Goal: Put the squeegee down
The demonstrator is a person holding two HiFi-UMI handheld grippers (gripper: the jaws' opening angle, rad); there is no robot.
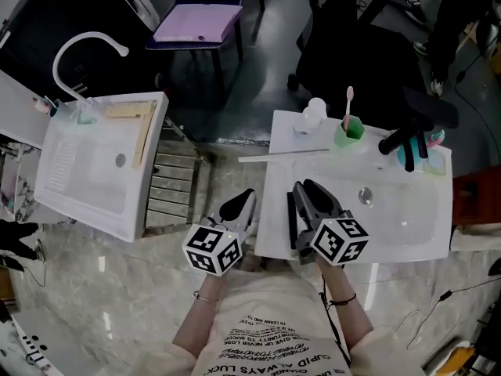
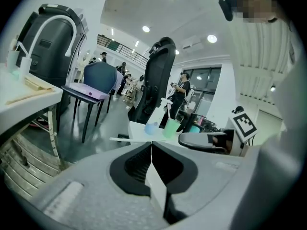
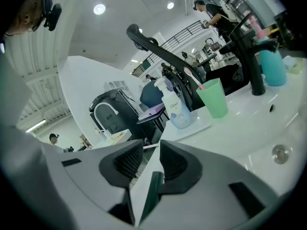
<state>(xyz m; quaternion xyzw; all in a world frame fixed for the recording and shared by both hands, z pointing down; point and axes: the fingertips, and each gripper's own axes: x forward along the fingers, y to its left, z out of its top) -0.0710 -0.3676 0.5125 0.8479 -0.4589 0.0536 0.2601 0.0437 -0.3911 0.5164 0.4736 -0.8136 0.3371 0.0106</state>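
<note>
Plainly the right gripper (image 3: pixel 149 156) is released: its jaws stand apart with nothing between the ribbed pads, and only the white edge of the washbasin (image 1: pixel 407 229) shows through the gap. The left gripper (image 2: pixel 151 155) is clenched on nothing, its jaws pressed together. Both hang at the washbasin's near-left corner, the left one just off its left edge. Beyond them, apart from either gripper, a slim white bar that I take for the squeegee (image 1: pixel 283 155) lies flat along the back-left part of the washbasin. Its left end pokes past the left edge, and its right end lies just in front of the green cup (image 1: pixel 350 130) and the soap bottle (image 1: pixel 313 116). Judged from that, the putting-down looks done: the squeegee rests on its own, and little seems left but drawing the grippers clear.
</note>
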